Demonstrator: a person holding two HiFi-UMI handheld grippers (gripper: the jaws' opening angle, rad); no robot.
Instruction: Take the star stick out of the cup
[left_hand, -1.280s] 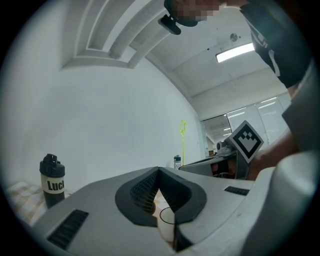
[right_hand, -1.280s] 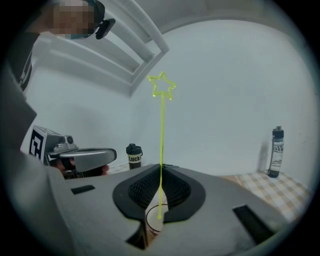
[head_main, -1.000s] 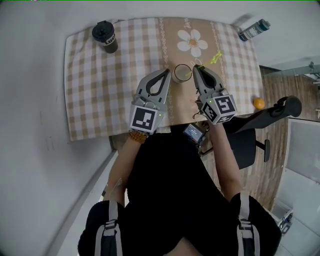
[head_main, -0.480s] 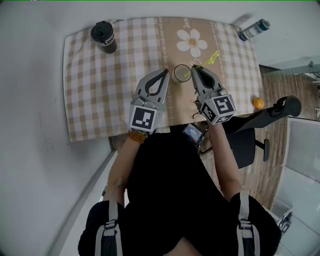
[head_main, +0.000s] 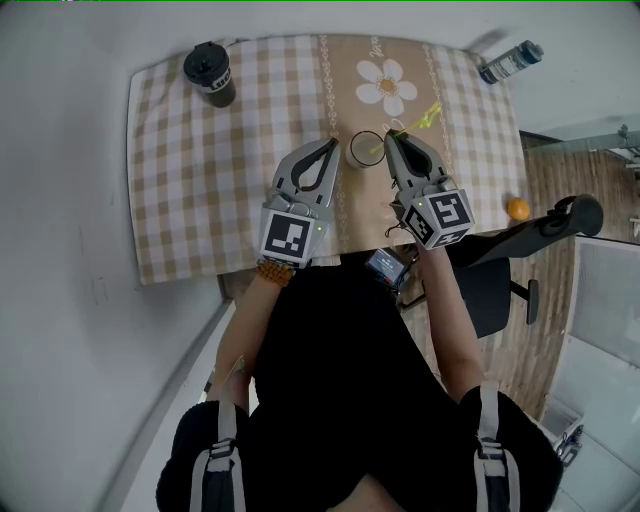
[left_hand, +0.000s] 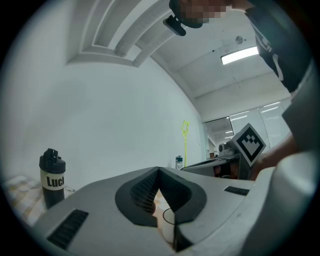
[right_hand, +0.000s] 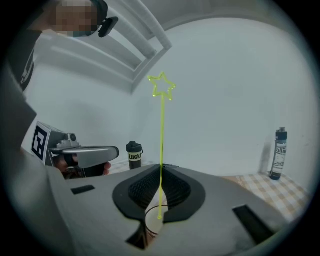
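Note:
A clear glass cup (head_main: 363, 150) stands on the checked cloth (head_main: 200, 180) near the table's front edge. My right gripper (head_main: 391, 136) is shut on the thin yellow-green star stick (head_main: 420, 120) just right of the cup. In the right gripper view the stick (right_hand: 161, 130) runs straight up between the jaws, star on top. Its lower end hangs at the mouth of the cup (right_hand: 152, 225). My left gripper (head_main: 332, 142) hovers just left of the cup, jaws shut and empty. The left gripper view shows the cup (left_hand: 167, 217) below the jaw tips and the stick (left_hand: 185, 142) beyond.
A black lidded tumbler (head_main: 210, 72) stands at the far left corner of the cloth. A water bottle (head_main: 508, 60) lies past the far right corner. An orange (head_main: 517, 207) and a black chair (head_main: 540, 230) are on the floor to the right.
The right gripper with the stick wavered slightly left and came back. The left gripper and the cup have stayed put.

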